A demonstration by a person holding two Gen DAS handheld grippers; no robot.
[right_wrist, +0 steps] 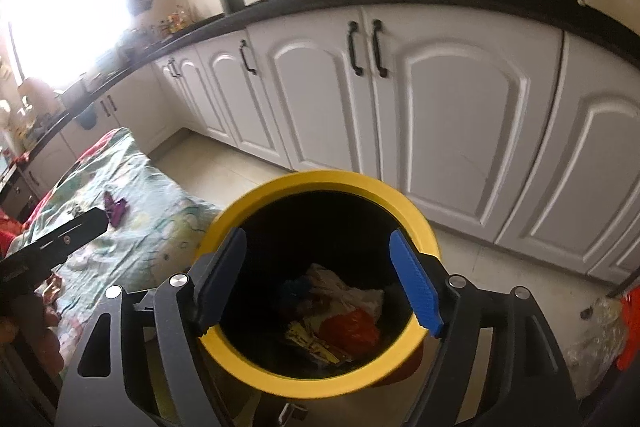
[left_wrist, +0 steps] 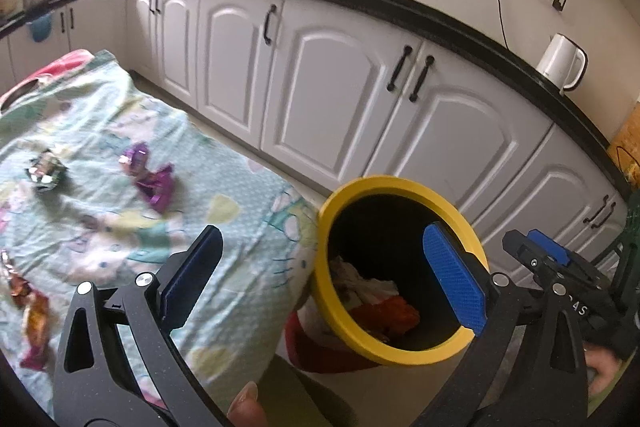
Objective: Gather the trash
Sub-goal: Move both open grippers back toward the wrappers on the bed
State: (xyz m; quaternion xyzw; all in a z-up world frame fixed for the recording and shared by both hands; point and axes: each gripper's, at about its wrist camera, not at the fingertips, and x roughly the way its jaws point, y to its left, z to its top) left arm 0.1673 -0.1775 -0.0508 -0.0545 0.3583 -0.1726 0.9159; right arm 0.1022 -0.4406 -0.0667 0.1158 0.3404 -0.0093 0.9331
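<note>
Both grippers, left (left_wrist: 328,279) and right (right_wrist: 318,283), are held empty with jaws apart above the yellow-rimmed bin (right_wrist: 320,187) of wrappers (right_wrist: 344,323).

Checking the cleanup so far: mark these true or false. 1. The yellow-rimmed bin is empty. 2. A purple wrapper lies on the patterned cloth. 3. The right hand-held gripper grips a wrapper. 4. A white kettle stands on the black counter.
1. False: the yellow-rimmed bin already holds crumpled trash.
2. True: the purple wrapper lies on the patterned cloth.
3. False: the right hand-held gripper is open and empty above the bin.
4. True: the white kettle stands on the black counter.
</note>
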